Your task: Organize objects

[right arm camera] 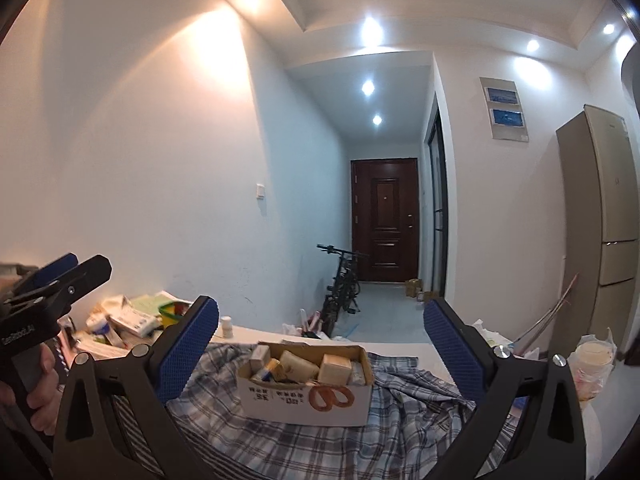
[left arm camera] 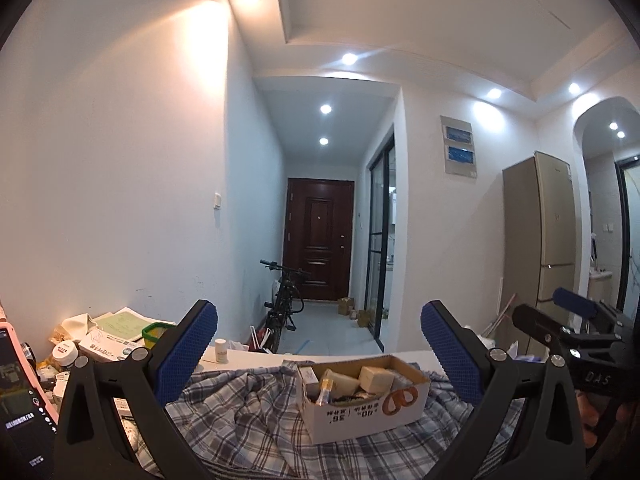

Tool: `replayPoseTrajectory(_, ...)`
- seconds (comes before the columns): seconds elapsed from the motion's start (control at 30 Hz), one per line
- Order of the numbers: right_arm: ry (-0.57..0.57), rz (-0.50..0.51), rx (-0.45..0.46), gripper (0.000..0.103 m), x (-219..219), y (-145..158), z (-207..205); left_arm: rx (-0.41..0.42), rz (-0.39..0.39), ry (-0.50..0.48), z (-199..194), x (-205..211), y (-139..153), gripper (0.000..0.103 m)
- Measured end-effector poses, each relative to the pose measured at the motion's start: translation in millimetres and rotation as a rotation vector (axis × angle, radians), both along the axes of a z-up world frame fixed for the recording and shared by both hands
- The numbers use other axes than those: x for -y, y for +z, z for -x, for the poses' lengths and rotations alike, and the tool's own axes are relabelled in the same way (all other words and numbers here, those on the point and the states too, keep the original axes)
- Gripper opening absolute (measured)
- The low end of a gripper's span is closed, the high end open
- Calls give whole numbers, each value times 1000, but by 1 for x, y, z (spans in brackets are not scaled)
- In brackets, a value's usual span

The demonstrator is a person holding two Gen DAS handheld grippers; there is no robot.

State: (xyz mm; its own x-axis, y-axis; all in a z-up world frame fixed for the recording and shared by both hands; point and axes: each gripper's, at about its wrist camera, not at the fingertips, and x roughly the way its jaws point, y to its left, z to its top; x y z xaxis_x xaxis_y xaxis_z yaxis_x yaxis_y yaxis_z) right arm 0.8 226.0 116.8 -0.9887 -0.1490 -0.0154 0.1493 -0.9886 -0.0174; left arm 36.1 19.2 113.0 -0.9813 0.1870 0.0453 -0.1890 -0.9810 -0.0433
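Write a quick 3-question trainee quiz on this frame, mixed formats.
1. True or false: the left gripper and the right gripper are both open and hold nothing.
2. Multiple choice: the open white cardboard box printed with an orange pretzel sits on A) bare white table, B) the crumpled blue-and-grey plaid cloth, C) the floor.
3. Fill in: the small white pill bottle stands at the table's far edge, to the ____ of the box in both views.

Key
1. True: jaws stand wide apart in each wrist view, nothing between them.
2. B.
3. Left.
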Motion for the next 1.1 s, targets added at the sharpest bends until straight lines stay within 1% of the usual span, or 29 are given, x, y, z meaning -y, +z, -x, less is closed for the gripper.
replayPoseTrajectory(0.07,-33,-9,-21,102,-1,-10,-6,0,44,-8,0,-8,-13,103)
replayPoseTrajectory(0.1,-48,-15,-28,102,0,-14,-8,7,62,8,1,-13,-20,103)
replayPoseTrajectory(0.17,-68,-17,3,102,-2,-22,-7,24,79,11,3,-17,-33,103)
replayPoseTrajectory(0.23,-60,19,49,102,-8,-32,-1,54,74,1,9,-18,-42,103)
replayPoseTrajectory(0.3,-58,47,86,102,-13,-40,6,86,47,-12,14,-16,-49,103)
replayPoseTrajectory(0.4,-84,57,118,102,-19,-51,13,82,16,-1,16,-14,-56,103)
replayPoseTrajectory(0.47,-110,54,127,103,-24,-56,15,70,24,31,15,-16,-62,103)
replayPoseTrajectory(0.53,-129,55,148,103,-28,-63,20,85,49,54,19,-20,-69,103)
replayPoseTrajectory(0.6,-145,64,170,103,-32,-71,23,106,68,49,22,-23,-78,103)
replayPoseTrajectory(0.67,-157,60,183,103,-33,-79,26,117,71,46,24,-26,-84,103)
replayPoseTrajectory(0.83,-183,22,158,102,-31,-90,25,125,54,34,29,-26,-95,103)
replayPoseTrajectory(0.93,-211,10,150,103,-29,-98,26,125,50,47,30,-23,-95,103)
replayPoseTrajectory(1.03,-202,3,127,103,-27,-99,22,98,38,26,25,-21,-98,103)
replayPoseTrajectory(1.1,-189,-2,104,102,-26,-99,18,98,32,9,25,-20,-99,103)
